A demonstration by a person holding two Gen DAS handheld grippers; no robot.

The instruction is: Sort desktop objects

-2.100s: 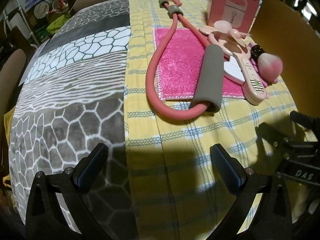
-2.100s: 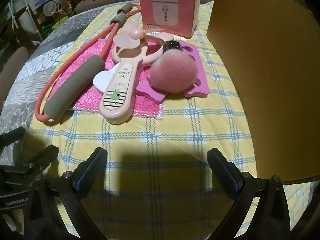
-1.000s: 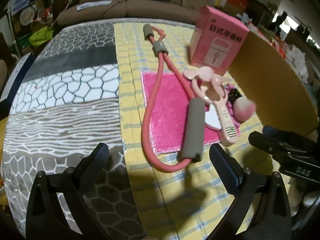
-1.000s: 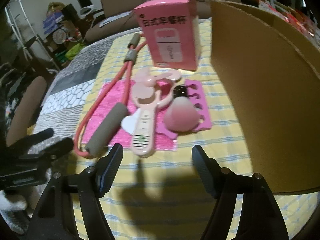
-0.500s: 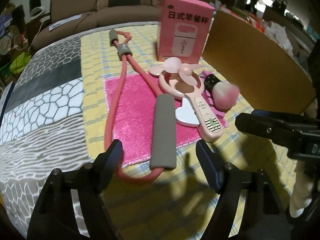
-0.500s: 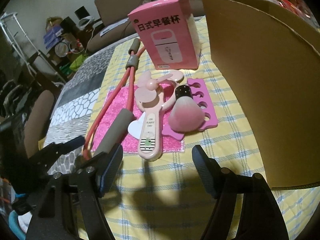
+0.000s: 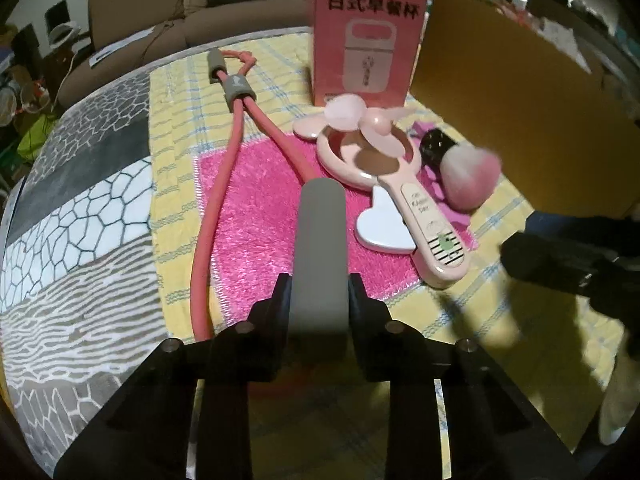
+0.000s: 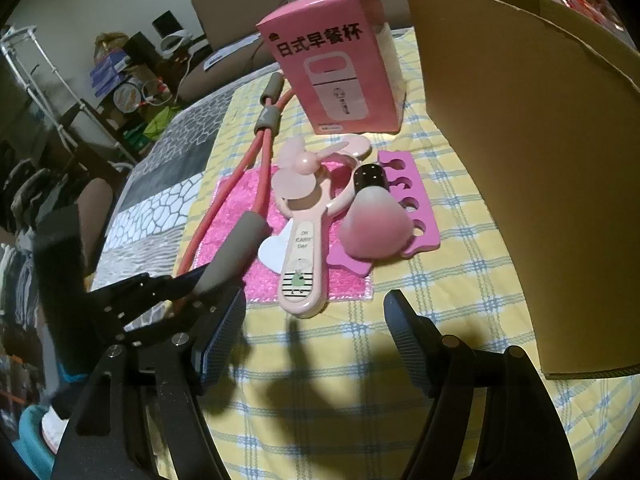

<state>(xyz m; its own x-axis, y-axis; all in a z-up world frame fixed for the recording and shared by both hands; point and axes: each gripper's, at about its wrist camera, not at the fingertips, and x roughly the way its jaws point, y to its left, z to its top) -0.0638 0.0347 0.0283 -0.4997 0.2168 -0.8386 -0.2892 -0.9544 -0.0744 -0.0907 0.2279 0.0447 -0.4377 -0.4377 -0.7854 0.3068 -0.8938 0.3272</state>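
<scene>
1. Worktop (image 8: 460, 216): I see it covered at centre and right of both views by a yellow plaid cloth (image 7: 180, 92); to the left lies a grey-and-white blanket (image 7: 80, 216) with a cracked-stone pattern.
2. Pink fuzzy mat (image 7: 256, 208): flat on the plaid cloth, mid-frame, carrying most of the items.
3. Resistance band (image 7: 218, 184): coral tube loop running from the upper centre down the left edge of the mat; its grey foam handle (image 7: 320, 248) points toward my left camera.
4. Left gripper (image 7: 320, 300): my jaws have just been closing, and the pads now press both sides of the foam handle's near end.
5. Right gripper (image 8: 316, 336): jaws stand apart with nothing between them, over bare plaid cloth at lower centre.
6. Handheld fan (image 8: 304, 248), white heart piece (image 7: 384, 220), makeup brush (image 8: 374, 232) and magenta toe separator (image 8: 404, 184): grouped right of the handle.
7. Pink carton (image 8: 336, 64): upright behind the group.
8. Cardboard box (image 8: 540, 152): tall brown wall filling the right of frame.
9. Room: brown sofa (image 7: 140, 12) across the top; cluttered shelving (image 8: 120, 84) at upper left.
</scene>
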